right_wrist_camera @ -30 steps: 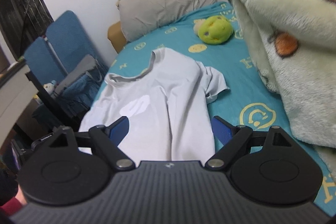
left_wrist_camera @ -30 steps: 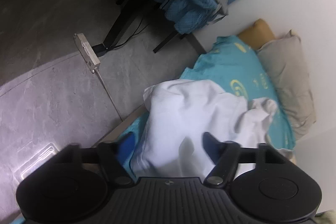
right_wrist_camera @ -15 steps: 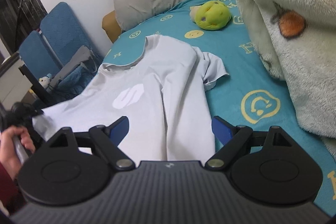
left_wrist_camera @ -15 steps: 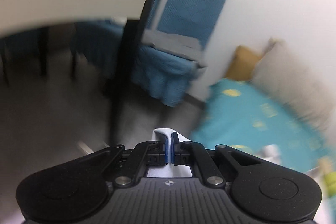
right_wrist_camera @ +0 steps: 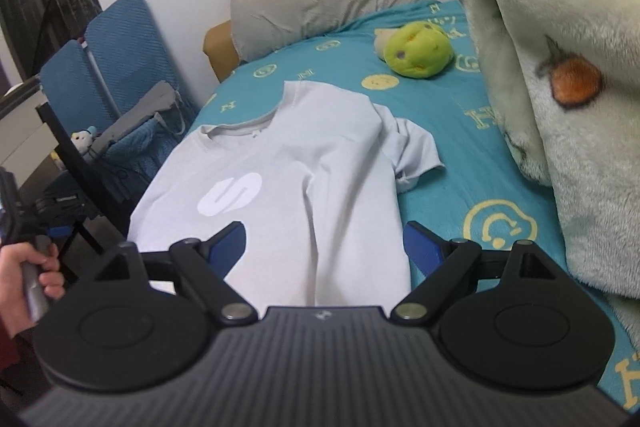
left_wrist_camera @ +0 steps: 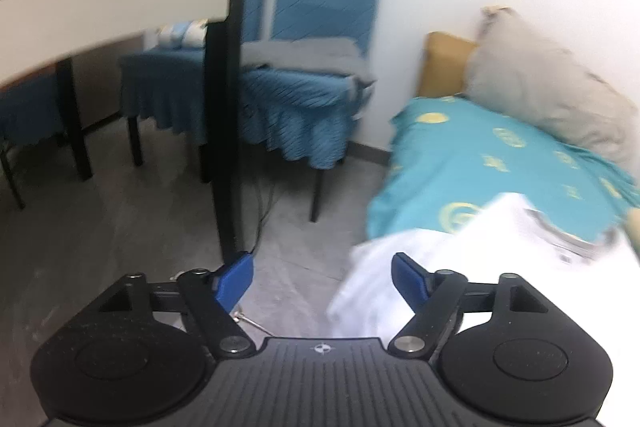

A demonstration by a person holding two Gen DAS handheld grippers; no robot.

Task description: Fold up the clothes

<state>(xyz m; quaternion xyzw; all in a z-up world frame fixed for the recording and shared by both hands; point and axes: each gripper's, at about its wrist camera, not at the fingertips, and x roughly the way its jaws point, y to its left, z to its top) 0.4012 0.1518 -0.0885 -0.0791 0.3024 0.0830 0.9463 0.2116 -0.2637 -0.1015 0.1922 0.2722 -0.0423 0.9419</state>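
A light grey T-shirt (right_wrist_camera: 296, 167) with a white logo lies spread face up on the teal bed sheet (right_wrist_camera: 472, 163), collar toward the pillow. Its right sleeve is crumpled, and its left side hangs over the bed edge. In the left wrist view the shirt (left_wrist_camera: 460, 259) is a blurred white mass at the bed's edge. My left gripper (left_wrist_camera: 322, 277) is open and empty, beside the shirt's left edge over the floor. My right gripper (right_wrist_camera: 324, 247) is open and empty, above the shirt's lower part.
A grey pillow (right_wrist_camera: 320, 3) lies at the head of the bed. A green plush toy (right_wrist_camera: 418, 49) sits near it. A fluffy green blanket (right_wrist_camera: 552, 67) is piled along the right. Blue chairs (left_wrist_camera: 304, 67) and a black table leg (left_wrist_camera: 224, 147) stand left of the bed.
My left gripper shut on the shirt's left edge and pulled it outward, then opened and let it go. The shirt now lies flatter and wider. The right gripper stayed open.
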